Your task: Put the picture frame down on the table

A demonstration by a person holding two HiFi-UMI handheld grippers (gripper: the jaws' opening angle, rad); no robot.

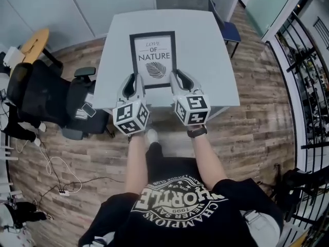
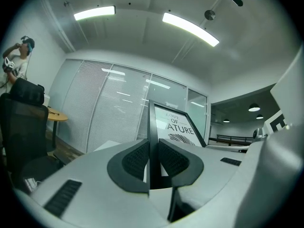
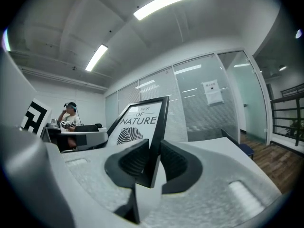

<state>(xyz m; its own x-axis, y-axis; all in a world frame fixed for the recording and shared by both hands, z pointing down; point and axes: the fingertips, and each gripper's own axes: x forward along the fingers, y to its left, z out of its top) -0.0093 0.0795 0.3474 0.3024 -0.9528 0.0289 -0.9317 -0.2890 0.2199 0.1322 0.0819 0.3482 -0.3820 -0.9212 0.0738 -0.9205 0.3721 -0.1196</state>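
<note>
Head view: the picture frame (image 1: pixel 152 59) is over the white table (image 1: pixel 216 60), with the left gripper (image 1: pixel 134 80) and the right gripper (image 1: pixel 177 77) at its near corners. Left gripper view — the jaws are closed on the frame's left black border. Right gripper view — the jaws pinch the right border.

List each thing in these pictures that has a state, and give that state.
picture frame, clamped at both lower corners, over the table
left gripper, shut on the frame's left edge
right gripper, shut on the frame's right edge
office chair, unoccupied, beside the table
</note>
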